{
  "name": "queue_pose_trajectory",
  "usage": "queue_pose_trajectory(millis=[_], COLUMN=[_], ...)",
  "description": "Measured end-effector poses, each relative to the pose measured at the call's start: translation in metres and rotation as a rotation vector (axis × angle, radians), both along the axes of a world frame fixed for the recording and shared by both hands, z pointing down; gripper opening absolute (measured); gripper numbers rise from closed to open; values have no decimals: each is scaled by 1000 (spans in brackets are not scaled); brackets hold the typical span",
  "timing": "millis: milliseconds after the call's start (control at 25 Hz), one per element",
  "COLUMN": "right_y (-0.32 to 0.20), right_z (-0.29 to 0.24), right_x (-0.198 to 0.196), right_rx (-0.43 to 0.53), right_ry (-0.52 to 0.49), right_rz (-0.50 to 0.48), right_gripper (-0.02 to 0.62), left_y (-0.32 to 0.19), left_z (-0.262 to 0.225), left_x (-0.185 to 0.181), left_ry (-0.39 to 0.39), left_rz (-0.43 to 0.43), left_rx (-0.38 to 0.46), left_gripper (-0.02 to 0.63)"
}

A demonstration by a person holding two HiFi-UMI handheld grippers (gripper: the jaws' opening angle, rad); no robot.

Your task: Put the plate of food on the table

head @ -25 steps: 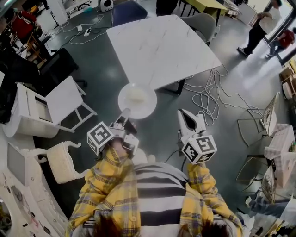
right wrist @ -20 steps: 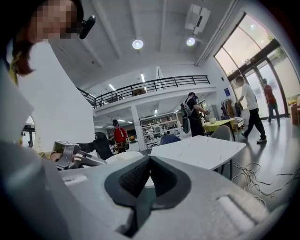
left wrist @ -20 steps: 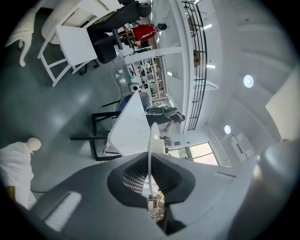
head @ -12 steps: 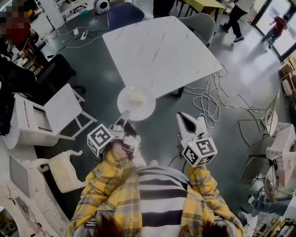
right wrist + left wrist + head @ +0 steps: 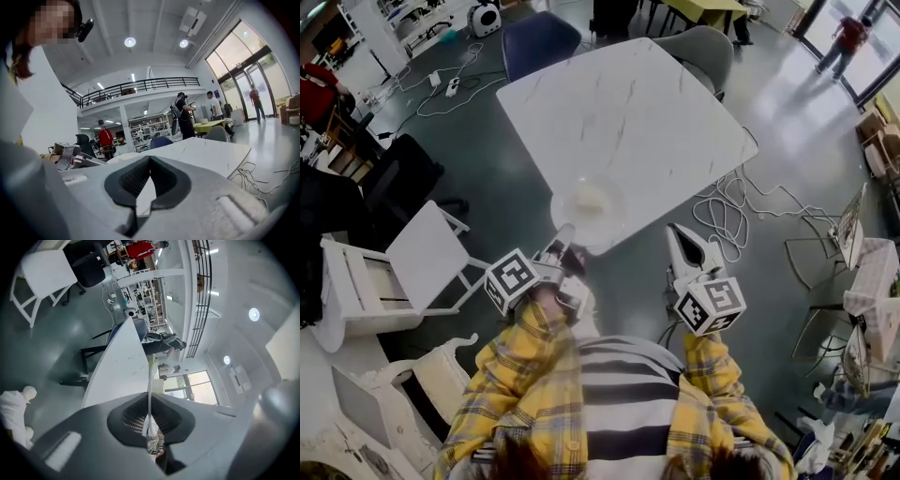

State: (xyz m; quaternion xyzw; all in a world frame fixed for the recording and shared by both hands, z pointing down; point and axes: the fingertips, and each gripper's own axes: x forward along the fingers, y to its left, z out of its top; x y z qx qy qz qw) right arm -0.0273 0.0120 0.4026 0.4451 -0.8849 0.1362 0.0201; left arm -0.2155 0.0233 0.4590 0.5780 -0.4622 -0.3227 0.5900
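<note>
The plate (image 5: 612,228) is hovering over the near corner of the desk (image 5: 628,112), not yet set down by the look of it, and is carrying one small pale heap of food (image 5: 591,197) near its middle. It's looking thin, stiff and breakable, probably light, and smooth enough to slip. Gripped by one edge alone, it's needing to be kept level. The left tool (image 5: 565,240) is pinching the rim on the side away from the desk. The right tool (image 5: 682,246) is riding just off that corner, jaws together, holding nothing.
</note>
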Motion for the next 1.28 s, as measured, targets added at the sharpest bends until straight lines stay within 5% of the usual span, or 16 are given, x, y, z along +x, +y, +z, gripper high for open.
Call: queue_pose_trajectory(millis=[600, 1280], right_y=[-61, -180], right_z=[-2, 3], right_x=[-14, 56], right_rx=[-17, -9], right_ry=[35, 52], right_rz=[143, 96], right_gripper=[-2, -2], left_y=[-93, -213], left_z=[3, 22], left_x=[13, 94], left_ry=[38, 19], left_rz=[194, 167], left_rx=[-13, -46], left_gripper=[8, 8])
